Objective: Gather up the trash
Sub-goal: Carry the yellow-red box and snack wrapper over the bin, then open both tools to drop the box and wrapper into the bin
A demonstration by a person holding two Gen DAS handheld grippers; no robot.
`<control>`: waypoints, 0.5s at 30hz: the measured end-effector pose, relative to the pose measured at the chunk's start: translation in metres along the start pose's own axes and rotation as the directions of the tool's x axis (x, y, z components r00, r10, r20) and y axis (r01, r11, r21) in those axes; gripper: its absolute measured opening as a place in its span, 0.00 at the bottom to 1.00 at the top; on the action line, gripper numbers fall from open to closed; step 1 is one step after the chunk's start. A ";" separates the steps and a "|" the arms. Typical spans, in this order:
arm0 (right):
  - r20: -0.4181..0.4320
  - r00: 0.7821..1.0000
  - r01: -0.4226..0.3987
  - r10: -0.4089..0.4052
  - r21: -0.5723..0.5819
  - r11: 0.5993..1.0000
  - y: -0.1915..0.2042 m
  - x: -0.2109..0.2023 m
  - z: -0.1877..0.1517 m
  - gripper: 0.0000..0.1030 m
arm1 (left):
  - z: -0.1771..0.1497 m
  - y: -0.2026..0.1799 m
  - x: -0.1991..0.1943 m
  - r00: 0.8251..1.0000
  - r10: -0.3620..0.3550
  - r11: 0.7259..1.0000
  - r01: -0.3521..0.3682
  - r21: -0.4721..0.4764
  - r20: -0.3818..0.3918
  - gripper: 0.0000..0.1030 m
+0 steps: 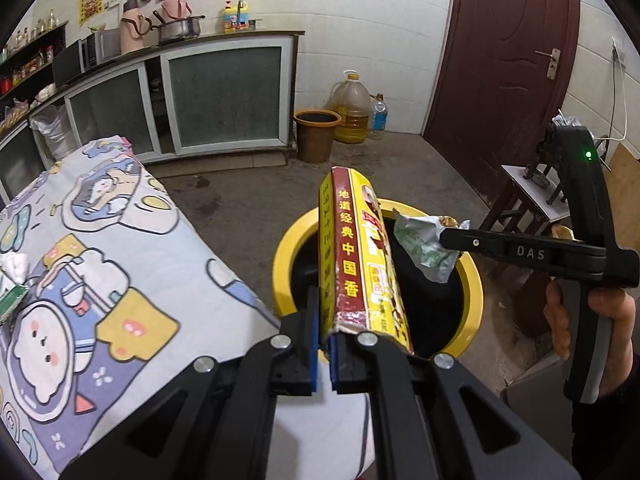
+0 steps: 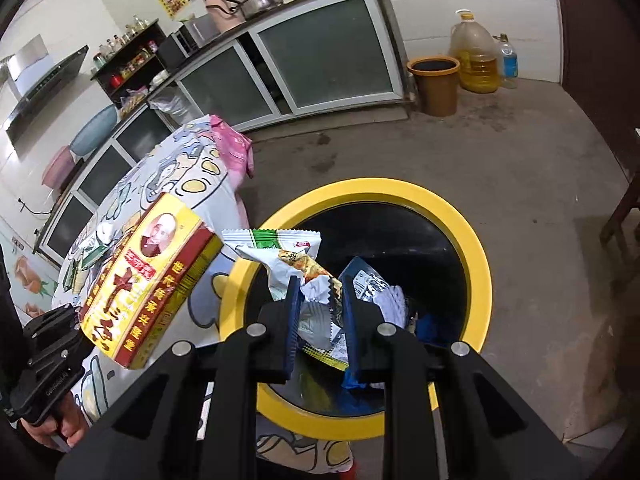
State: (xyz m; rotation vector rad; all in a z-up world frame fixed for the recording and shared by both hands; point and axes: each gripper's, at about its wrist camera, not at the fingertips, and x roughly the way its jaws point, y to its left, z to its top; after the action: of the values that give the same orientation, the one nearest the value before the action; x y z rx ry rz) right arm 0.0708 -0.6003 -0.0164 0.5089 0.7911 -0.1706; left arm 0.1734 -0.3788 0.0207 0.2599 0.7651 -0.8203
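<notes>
My left gripper (image 1: 323, 320) is shut on the edge of a yellow and red carton (image 1: 360, 256) and holds it over the yellow-rimmed black bin (image 1: 472, 280). The carton also shows in the right wrist view (image 2: 148, 280), beside the bin (image 2: 476, 256). My right gripper (image 2: 318, 304) is shut on a crumpled white and green snack wrapper (image 2: 288, 256) above the bin's opening; it shows in the left wrist view (image 1: 444, 236) with the wrapper (image 1: 424, 248). Several pieces of trash (image 2: 376, 292) lie inside the bin.
A table with a cartoon-print cloth (image 1: 100, 248) stands left of the bin, with tissue and small wrappers (image 1: 14, 276) on it. A brown bucket (image 1: 316, 136), oil jug (image 1: 352, 112) and cabinets (image 1: 224, 96) stand at the back. A wooden stool (image 1: 524, 200) stands right.
</notes>
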 end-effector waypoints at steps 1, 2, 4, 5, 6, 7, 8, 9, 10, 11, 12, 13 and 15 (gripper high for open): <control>-0.005 1.000 0.000 0.000 0.004 1.000 -0.002 0.002 0.000 0.19 | 0.000 -0.002 0.005 1.000 -0.005 1.000 0.005 0.001 -0.008 0.03; -0.008 1.000 0.005 -0.005 0.005 1.000 -0.003 0.003 -0.001 0.19 | 0.000 -0.005 0.010 1.000 -0.009 1.000 0.009 0.000 -0.016 0.03; -0.008 1.000 0.026 -0.026 0.011 1.000 -0.006 0.006 -0.001 0.19 | 0.001 -0.007 0.017 0.999 -0.016 1.000 0.016 -0.004 -0.028 0.03; -0.014 0.999 0.035 -0.035 0.015 0.999 -0.008 0.008 -0.002 0.19 | 0.001 -0.009 0.022 0.999 -0.023 1.000 0.023 -0.006 -0.036 0.03; -0.017 0.999 0.036 -0.036 0.020 0.999 -0.010 0.009 -0.002 0.19 | 0.001 -0.011 0.024 0.999 -0.025 1.000 0.024 -0.006 -0.042 0.03; -0.021 0.999 0.034 -0.034 0.025 0.999 -0.011 0.011 -0.002 0.19 | 0.001 -0.013 0.027 0.999 -0.025 1.000 0.025 -0.004 -0.048 0.03; -0.027 0.999 0.035 -0.035 0.028 0.999 -0.012 0.013 -0.002 0.19 | 0.001 -0.014 0.031 0.998 -0.026 1.000 0.026 -0.001 -0.055 0.03; -0.028 0.999 0.040 -0.039 0.031 0.999 -0.013 0.013 -0.003 0.19 | 0.001 -0.014 0.034 0.998 -0.026 1.000 0.026 0.002 -0.059 0.03; -0.031 0.999 0.046 -0.045 0.036 0.998 -0.015 0.014 -0.003 0.19 | 0.001 -0.015 0.036 0.998 -0.026 1.000 0.026 0.004 -0.063 0.03; -0.034 0.998 0.046 -0.045 0.039 0.998 -0.016 0.015 -0.003 0.19 | 0.002 -0.016 0.039 0.998 -0.025 1.000 0.025 0.004 -0.066 0.03; -0.037 0.998 0.045 -0.044 0.043 0.998 -0.017 0.016 -0.004 0.19 | 0.002 -0.016 0.041 0.997 -0.025 1.000 0.025 0.002 -0.069 0.03; -0.039 0.998 0.046 -0.044 0.046 0.998 -0.018 0.017 -0.003 0.19 | 0.003 -0.017 0.043 0.997 -0.026 1.000 0.026 0.000 -0.073 0.03; -0.043 0.998 0.050 -0.048 0.050 0.998 -0.020 0.019 -0.003 0.19 | 0.004 -0.017 0.047 0.996 -0.029 1.000 0.028 -0.007 -0.081 0.03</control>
State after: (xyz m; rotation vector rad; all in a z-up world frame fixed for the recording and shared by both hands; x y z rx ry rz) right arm 0.0754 -0.6150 -0.0394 0.5430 0.8417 -0.2266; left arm 0.1834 -0.4183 -0.0085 0.2790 0.8486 -0.8386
